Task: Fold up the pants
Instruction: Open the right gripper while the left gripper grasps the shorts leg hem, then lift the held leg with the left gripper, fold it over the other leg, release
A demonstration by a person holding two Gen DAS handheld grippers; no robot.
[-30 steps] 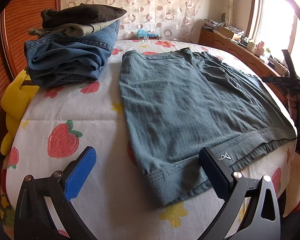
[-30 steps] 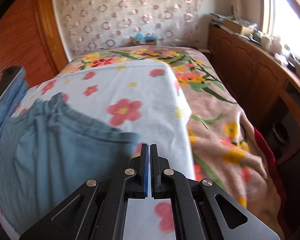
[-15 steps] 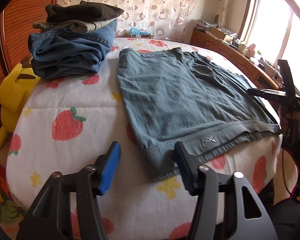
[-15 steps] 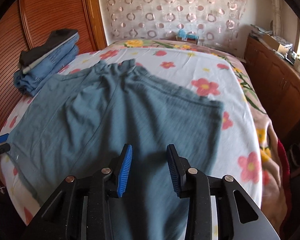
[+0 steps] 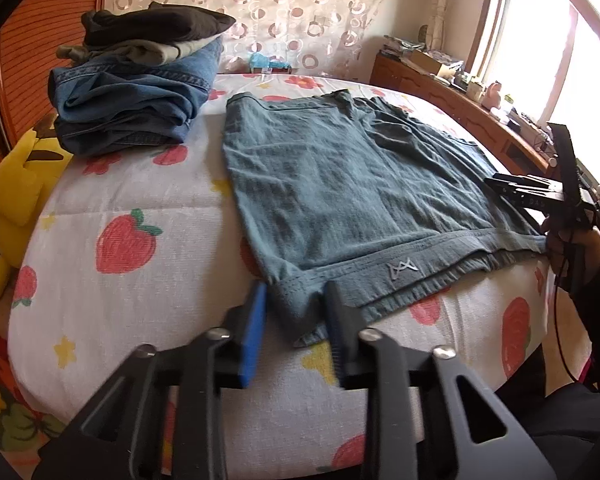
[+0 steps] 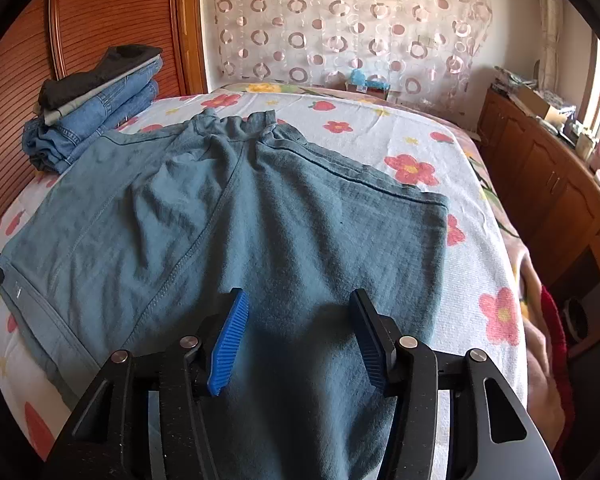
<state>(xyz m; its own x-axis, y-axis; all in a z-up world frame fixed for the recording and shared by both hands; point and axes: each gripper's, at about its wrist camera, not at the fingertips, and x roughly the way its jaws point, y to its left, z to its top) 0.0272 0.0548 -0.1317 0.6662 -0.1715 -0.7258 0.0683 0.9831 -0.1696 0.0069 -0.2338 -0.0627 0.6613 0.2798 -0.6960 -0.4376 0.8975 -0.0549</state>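
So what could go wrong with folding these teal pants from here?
The left gripper is closing its jaws on just the corner of the teal pants, so the thin bite may slip. The right gripper is opening above the fabric and holds nothing, so a lift now could drag the pants lopsided. The wrinkled waistband could fold in creased.

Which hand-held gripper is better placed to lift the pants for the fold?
Probably left: the left hand-held gripper is closing around the pants' corner hem. The right hand-held gripper is opening over flat mid-fabric.
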